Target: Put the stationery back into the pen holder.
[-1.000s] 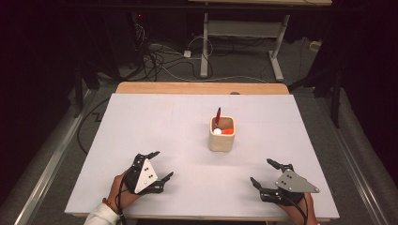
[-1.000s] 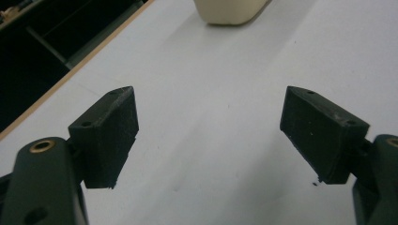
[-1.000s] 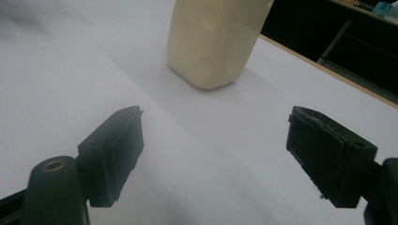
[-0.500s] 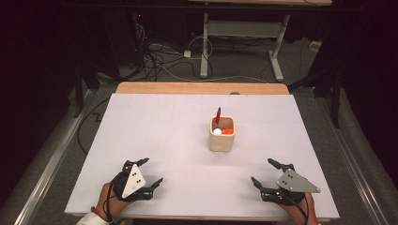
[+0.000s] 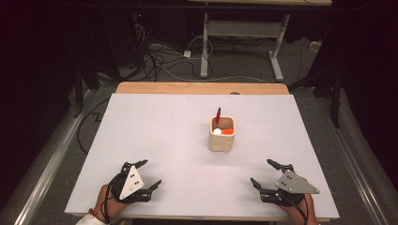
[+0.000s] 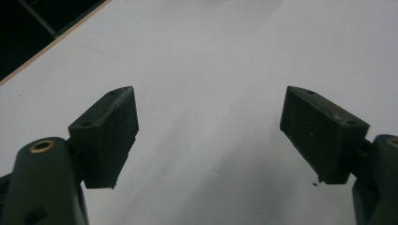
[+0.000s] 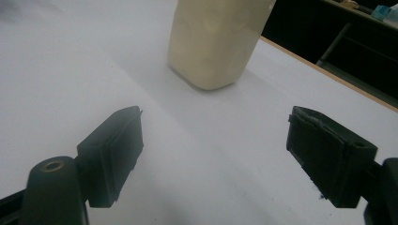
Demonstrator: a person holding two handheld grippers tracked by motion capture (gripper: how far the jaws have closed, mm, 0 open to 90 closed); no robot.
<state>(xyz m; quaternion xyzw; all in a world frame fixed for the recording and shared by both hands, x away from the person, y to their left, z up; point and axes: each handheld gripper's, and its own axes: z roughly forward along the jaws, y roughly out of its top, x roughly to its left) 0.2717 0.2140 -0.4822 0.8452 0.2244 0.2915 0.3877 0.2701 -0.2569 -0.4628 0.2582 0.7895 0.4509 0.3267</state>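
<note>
Near the front edge of a white bench [image 5: 155,122], two hand-held grippers rest low, one at each near corner. Left gripper [image 5: 143,174] sits near-left w/ jaws spread wide and nothing between them; its own view looks along both black pads over bare white surface. Right gripper [image 5: 267,174] sits near-right, jaws likewise wide apart and empty.

A cream cup [image 5: 221,135] stands upright right of centre on the bench, well apart from both grippers and closer to the right one. Inside it: a red pen [image 5: 218,115] poking up at the far-left corner, a white ball [image 5: 217,131] and something orange [image 5: 227,131] beside the ball; can't tell what the orange item is. From the right gripper view the cup [image 7: 217,42] stands ahead of the jaws, a bit left of their midline, its rim cut off at the top.

Judgement: this looks like a rest or start/finish pose, no grasp under way. If the work is w/ the cup's contents, the next move prob. falls to the right gripper: lift off the bench, travel far-left to above the cup, tip jaws downward, and narrow them enough to fit inside the rim. The pen, sticking out, seems the easiest pick; ball and orange item lie deeper, so they'd need a steeper, more careful reach w/o knocking the cup over.
</note>
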